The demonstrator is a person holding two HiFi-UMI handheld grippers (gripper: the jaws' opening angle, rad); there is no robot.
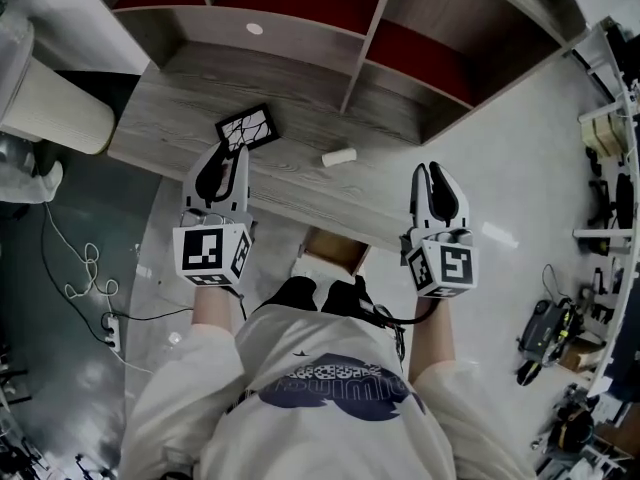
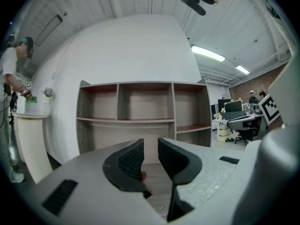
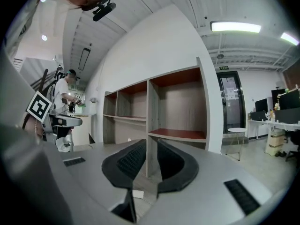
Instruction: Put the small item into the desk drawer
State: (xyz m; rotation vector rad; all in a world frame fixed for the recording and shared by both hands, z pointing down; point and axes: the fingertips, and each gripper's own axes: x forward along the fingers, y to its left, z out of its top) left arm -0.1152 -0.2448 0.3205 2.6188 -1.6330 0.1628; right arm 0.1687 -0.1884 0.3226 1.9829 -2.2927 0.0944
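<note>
The small item, a short white cylinder (image 1: pixel 338 156), lies on the wood-grain desk (image 1: pixel 300 183), between my two grippers and apart from both. A brown box-like shape (image 1: pixel 335 250), possibly the drawer, shows under the desk's front edge. Left gripper (image 1: pixel 238 151) hovers over the desk beside a black-and-white patterned card (image 1: pixel 247 128). Its jaws (image 2: pixel 150 146) stand a narrow gap apart with nothing gripped. Right gripper (image 1: pixel 430 168) is over the desk's right front edge. Its jaws (image 3: pixel 151 146) are also slightly apart and empty; a small white piece (image 3: pixel 137 194) shows low between them.
An open shelf unit (image 1: pixel 300 28) with red-lined compartments stands at the desk's back. A cream cylinder (image 1: pixel 55 108) stands at the left, with cables (image 1: pixel 85 273) on the floor. Equipment (image 1: pixel 550 328) lies at the right. A person (image 2: pixel 11 78) stands at a counter far left.
</note>
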